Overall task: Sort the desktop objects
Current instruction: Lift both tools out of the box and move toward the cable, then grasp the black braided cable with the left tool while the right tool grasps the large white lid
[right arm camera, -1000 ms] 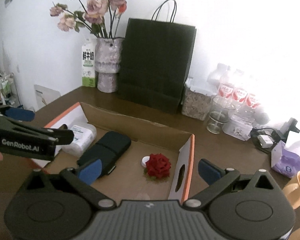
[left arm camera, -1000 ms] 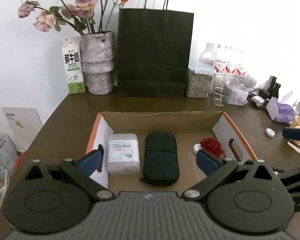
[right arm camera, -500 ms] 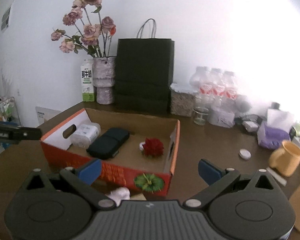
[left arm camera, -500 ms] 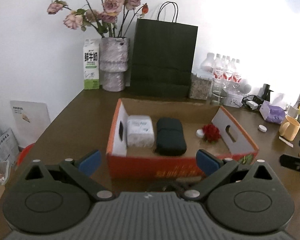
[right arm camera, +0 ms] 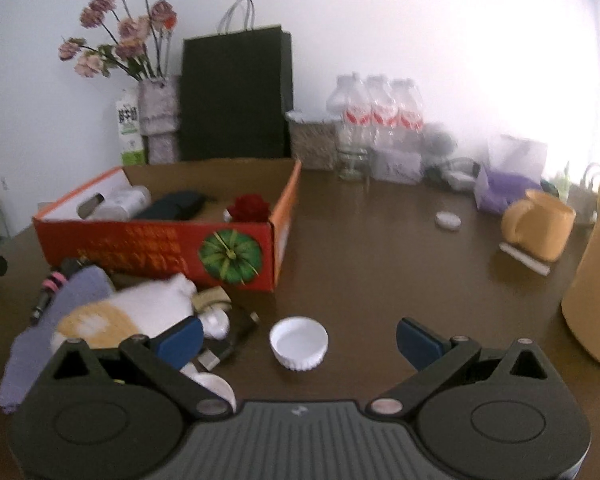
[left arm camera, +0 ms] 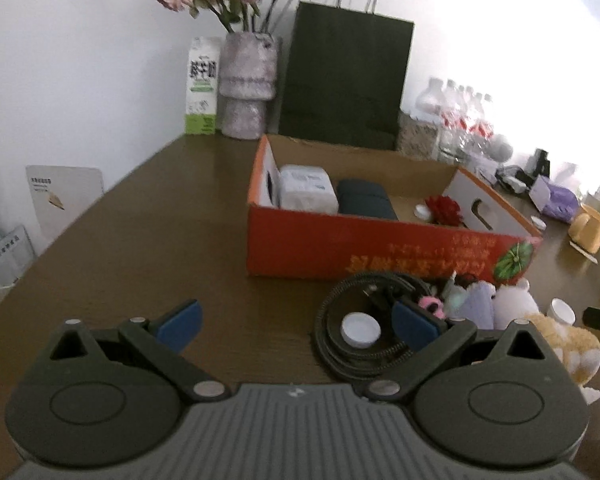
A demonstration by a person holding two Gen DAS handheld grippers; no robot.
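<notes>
An orange cardboard box holds a white tissue pack, a black case and a red rose. In front of it lies a pile: a coiled black cable with a white cap inside, a plush toy and a purple cloth. My left gripper stands open over the table, left of the pile. My right gripper is open with a white bottle cap lying between its fingers.
At the back stand a black paper bag, a vase of flowers, a milk carton and water bottles. A yellow mug, a purple tissue pack and a small white lid sit to the right.
Both grippers have pulled back from the box toward the table's front edge and dropped lower. The pile in front of the box has come into view. Both stay open.
</notes>
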